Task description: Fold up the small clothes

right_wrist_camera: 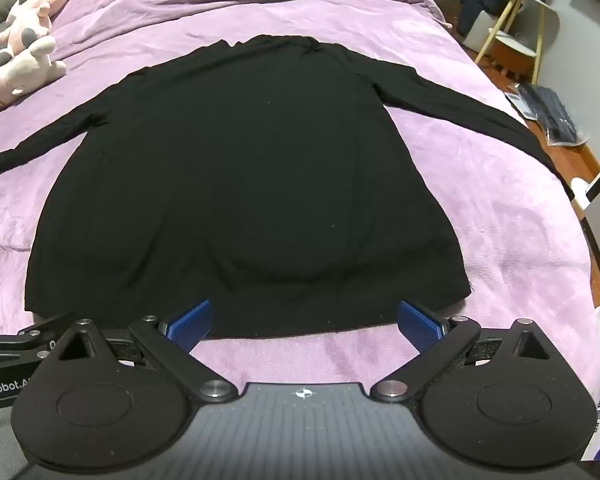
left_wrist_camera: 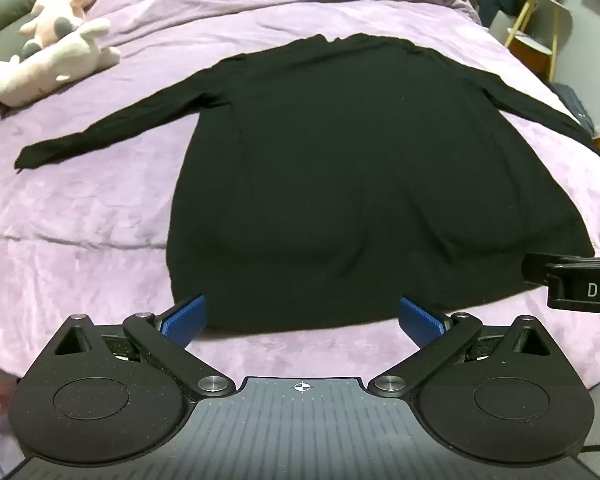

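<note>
Keyboard point(right_wrist_camera: 556, 116) on floor, only in right wrist view.

Each handheld tool has a matte black body with two rounded lobes and round recessed discs, joined by black link arms on silver screws. The left gripper point(left_wrist_camera: 302, 320) and right gripper point(right_wrist_camera: 304, 322) carry ribbed blue pads. A grey ridged plate between the lobes bears a small white crosshair mark.

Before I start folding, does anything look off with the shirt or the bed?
Nothing stands out. The black long-sleeved shirt lies flat on the purple blanket, sleeves spread, hem nearest. Both tools, left and right, are open and empty.
</note>
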`<state>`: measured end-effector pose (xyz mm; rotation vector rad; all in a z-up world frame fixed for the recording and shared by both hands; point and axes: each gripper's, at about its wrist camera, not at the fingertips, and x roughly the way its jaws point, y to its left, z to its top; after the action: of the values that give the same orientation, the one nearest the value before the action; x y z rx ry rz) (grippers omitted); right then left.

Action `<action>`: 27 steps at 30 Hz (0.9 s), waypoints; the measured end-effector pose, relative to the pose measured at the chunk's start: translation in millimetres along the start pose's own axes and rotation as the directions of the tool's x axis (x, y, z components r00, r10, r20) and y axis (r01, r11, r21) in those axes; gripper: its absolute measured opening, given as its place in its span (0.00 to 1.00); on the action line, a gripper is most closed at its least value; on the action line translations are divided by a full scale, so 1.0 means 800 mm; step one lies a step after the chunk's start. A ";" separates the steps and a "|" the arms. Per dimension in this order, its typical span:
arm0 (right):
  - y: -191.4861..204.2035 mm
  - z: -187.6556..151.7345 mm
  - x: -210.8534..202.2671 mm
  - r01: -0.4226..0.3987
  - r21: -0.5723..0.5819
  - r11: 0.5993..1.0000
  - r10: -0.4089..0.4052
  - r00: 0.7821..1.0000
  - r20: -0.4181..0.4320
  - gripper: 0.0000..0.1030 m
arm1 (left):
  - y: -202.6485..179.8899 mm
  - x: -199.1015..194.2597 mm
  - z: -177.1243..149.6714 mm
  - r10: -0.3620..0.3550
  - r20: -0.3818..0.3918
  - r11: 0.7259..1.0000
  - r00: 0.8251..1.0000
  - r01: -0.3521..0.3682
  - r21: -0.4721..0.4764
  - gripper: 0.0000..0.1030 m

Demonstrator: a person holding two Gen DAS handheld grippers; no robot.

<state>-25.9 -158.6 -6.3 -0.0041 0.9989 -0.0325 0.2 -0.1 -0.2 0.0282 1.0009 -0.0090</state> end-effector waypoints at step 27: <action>-0.001 -0.001 -0.004 -0.003 0.009 1.000 0.003 1.000 0.004 0.96 | -0.001 -0.004 -0.003 -0.049 -0.025 0.998 0.998 0.048 -0.032 1.00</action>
<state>-28.0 -159.4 -4.2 0.0053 0.9948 -0.0342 -3.7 -1.0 1.3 -0.0244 1.0271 -0.0374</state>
